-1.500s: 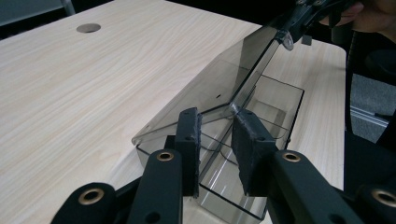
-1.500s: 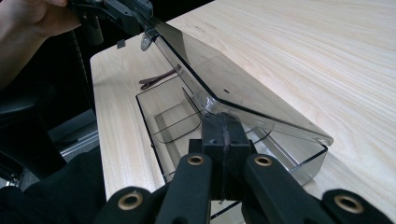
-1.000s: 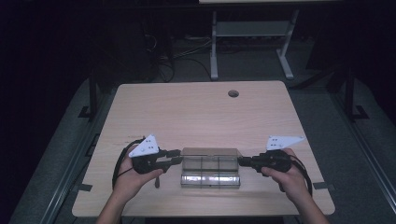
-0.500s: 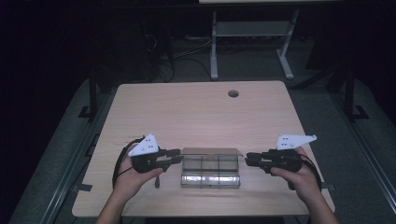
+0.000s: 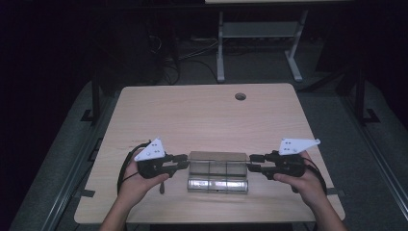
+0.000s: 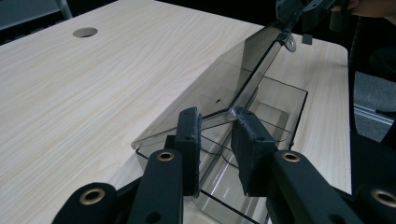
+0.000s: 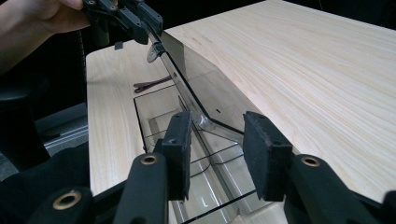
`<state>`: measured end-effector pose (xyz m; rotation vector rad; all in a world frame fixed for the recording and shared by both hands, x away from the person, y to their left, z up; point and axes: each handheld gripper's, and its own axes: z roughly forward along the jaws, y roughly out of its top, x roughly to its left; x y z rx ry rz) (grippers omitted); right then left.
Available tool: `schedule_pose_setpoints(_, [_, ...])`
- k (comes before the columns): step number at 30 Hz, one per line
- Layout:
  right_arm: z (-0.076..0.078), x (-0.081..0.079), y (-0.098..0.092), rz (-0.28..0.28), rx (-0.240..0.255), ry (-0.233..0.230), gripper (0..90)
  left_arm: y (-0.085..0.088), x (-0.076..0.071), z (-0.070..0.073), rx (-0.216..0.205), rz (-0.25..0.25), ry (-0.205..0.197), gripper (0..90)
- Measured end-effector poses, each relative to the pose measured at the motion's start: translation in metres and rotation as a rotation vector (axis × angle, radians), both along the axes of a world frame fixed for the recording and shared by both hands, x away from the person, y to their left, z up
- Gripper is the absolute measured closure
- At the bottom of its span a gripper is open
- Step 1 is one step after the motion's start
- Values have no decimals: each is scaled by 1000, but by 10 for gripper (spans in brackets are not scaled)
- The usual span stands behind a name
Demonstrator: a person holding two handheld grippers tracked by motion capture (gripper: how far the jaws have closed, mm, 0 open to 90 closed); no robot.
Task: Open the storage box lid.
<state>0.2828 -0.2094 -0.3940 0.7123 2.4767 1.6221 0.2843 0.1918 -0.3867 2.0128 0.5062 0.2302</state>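
A smoky clear plastic box [image 5: 217,185] with compartments sits near the table's front edge, its hinged lid [image 5: 217,156] raised. My left gripper [image 5: 185,161] is at the box's left end. In the left gripper view its pads [image 6: 189,135] are shut on the lid's [image 6: 205,88] near corner and hold it up over the box [image 6: 280,107]. My right gripper [image 5: 251,162] is at the right end. Its jaws have just been opening. In the right gripper view the pads [image 7: 264,149] stand apart with the lid's [image 7: 205,79] corner loose between them.
The wooden table [image 5: 202,115] has a round cable hole [image 5: 240,96] at the back right. A thin dark strap [image 7: 152,84] lies on the table beside the box's left end. A white metal stand [image 5: 260,43] is on the floor behind the table.
The right hand has shifted a little at the box's right end and its white plate has turned. The left hand and the box stay put.
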Motion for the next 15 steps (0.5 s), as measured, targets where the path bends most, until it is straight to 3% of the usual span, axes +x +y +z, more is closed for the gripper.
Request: schedule_pose_setpoints(15, [1,1,2,0,-16,-27,615,-1,-4,3,5,4,-8,722])
